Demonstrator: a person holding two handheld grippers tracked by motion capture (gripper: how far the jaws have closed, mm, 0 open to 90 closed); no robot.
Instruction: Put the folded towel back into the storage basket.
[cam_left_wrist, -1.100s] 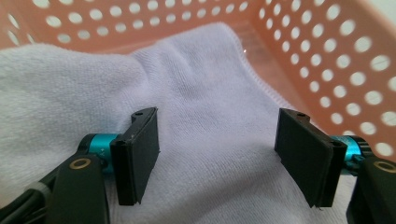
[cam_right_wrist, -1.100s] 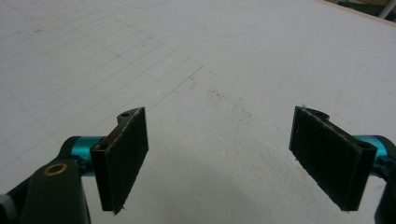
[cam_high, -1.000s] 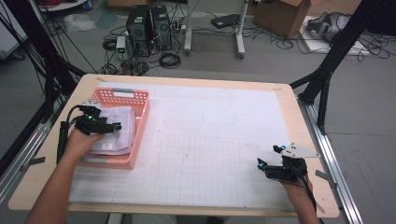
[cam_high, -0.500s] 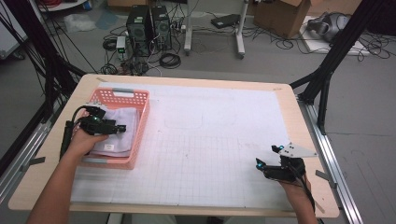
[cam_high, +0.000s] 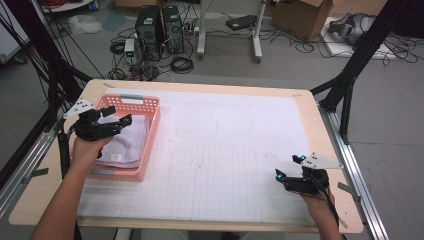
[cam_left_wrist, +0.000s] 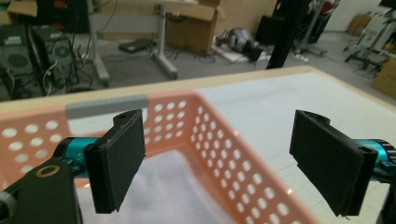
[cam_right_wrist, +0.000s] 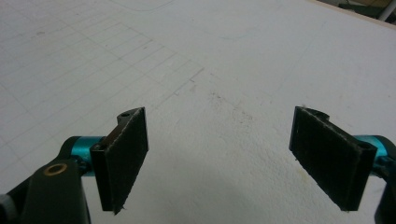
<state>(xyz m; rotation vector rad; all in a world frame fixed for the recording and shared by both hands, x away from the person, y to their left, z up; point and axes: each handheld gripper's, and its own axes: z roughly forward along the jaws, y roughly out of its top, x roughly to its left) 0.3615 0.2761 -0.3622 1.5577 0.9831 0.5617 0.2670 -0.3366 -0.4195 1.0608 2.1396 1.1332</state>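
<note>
A pink perforated basket stands at the table's left with a folded white cloth lying in it. My left gripper hovers above the cloth near the basket's far left corner. Its jaws have just been opening and stand open with nothing between them. In the left gripper view the open gripper looks over the cloth toward the basket wall. My right gripper rests low over the white grid mat near the front right, open. The right gripper view shows this gripper with bare mat between its jaws.
The table's wooden border frames the mat. Metal rails run along both table sides. Beyond the far edge are computer towers, cables and a cardboard box on the floor.
My left gripper has lifted off the cloth and its jaws have spread wider. The cloth stays in the basket. The right gripper has not moved.
</note>
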